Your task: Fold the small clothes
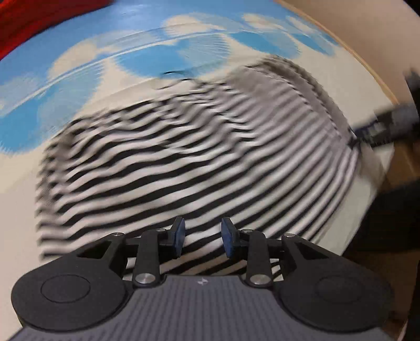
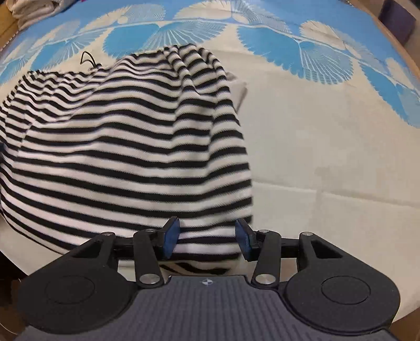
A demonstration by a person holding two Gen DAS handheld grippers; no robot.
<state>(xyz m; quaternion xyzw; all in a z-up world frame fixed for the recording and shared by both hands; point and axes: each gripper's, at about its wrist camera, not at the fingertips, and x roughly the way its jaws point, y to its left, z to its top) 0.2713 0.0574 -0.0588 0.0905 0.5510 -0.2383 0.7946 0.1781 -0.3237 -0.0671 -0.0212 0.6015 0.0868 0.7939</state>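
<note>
A black-and-white striped garment (image 1: 183,162) lies rumpled on a cream cloth with a blue leaf print (image 1: 147,60). In the left wrist view it is blurred by motion. My left gripper (image 1: 202,240) is open, its blue pads just above the garment's near edge, holding nothing. In the right wrist view the same garment (image 2: 126,147) fills the left half, bunched up at the far side. My right gripper (image 2: 207,240) is open over the garment's near right corner, with fabric lying between the pads but not pinched.
The printed cloth (image 2: 328,136) is bare to the right of the garment. A wooden table edge (image 1: 367,63) curves along the right. Red fabric (image 1: 31,21) lies at the far left. Pale folded cloth (image 2: 36,10) sits at the far left corner.
</note>
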